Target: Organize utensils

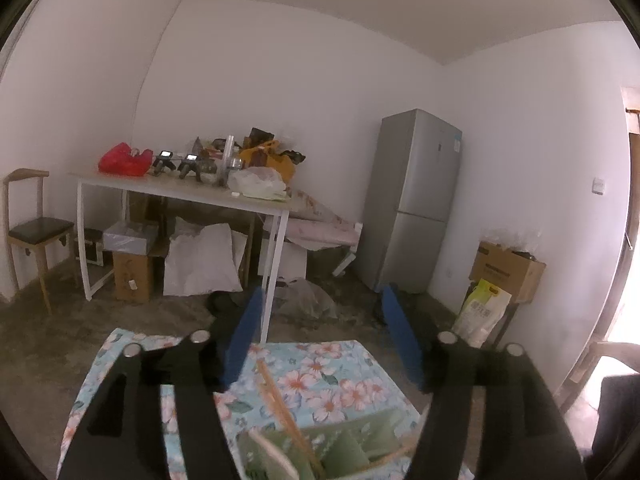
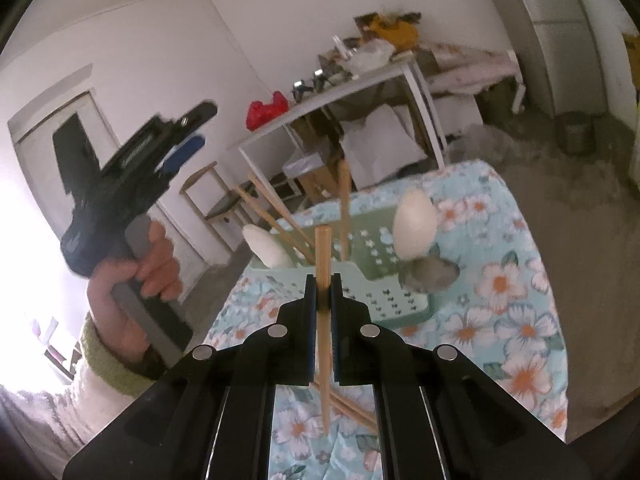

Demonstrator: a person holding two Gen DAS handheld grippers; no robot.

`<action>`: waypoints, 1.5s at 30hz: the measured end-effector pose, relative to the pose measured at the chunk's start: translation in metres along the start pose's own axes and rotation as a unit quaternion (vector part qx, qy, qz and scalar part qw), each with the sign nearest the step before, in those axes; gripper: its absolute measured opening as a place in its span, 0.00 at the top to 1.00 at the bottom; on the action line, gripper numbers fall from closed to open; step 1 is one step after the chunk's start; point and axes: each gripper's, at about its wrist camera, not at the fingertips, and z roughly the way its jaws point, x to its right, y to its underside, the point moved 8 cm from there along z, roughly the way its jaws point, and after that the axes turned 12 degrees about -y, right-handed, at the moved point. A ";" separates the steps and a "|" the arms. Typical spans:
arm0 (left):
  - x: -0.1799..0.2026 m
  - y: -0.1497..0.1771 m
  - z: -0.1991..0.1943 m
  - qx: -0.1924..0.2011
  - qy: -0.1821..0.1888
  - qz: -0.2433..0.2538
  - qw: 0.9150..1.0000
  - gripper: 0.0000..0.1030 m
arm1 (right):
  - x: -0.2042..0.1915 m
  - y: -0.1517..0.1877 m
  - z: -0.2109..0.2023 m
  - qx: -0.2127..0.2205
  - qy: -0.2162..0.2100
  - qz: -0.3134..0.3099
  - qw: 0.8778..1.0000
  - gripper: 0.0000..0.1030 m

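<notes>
A pale green perforated utensil holder (image 2: 372,264) stands on the table with the flowered cloth (image 2: 500,320). Several wooden chopsticks (image 2: 344,208) and two white spoons (image 2: 414,224) stick up from it. My right gripper (image 2: 323,280) is shut on one upright chopstick (image 2: 322,252) just in front of the holder. More chopsticks (image 2: 352,408) lie on the cloth beneath it. My left gripper (image 1: 323,291) is open with nothing between its blue pads, held above the holder (image 1: 352,440) and its chopsticks (image 1: 280,400). The right wrist view shows that left gripper (image 2: 202,126) raised at the left in a person's hand (image 2: 136,276).
Beyond the cloth-covered table stands a white table (image 1: 180,188) piled with clutter, with boxes and bags under it. A grey fridge (image 1: 416,200) is at the right wall, a cardboard box (image 1: 508,268) beside it, and a wooden chair (image 1: 32,232) at the left.
</notes>
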 end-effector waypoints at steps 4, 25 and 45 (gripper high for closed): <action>-0.019 0.009 -0.026 -0.015 -0.001 0.002 1.000 0.25 | -0.017 -0.019 -0.011 0.016 -0.006 -0.026 0.999 0.96; -0.100 0.170 -0.081 -0.184 -0.065 -0.012 0.981 0.07 | -0.045 -0.155 0.014 0.111 0.020 -0.143 0.983 0.96; -0.099 0.176 -0.073 -0.195 -0.065 -0.011 0.979 0.06 | -0.010 -0.145 0.035 0.086 0.100 -0.131 0.983 0.51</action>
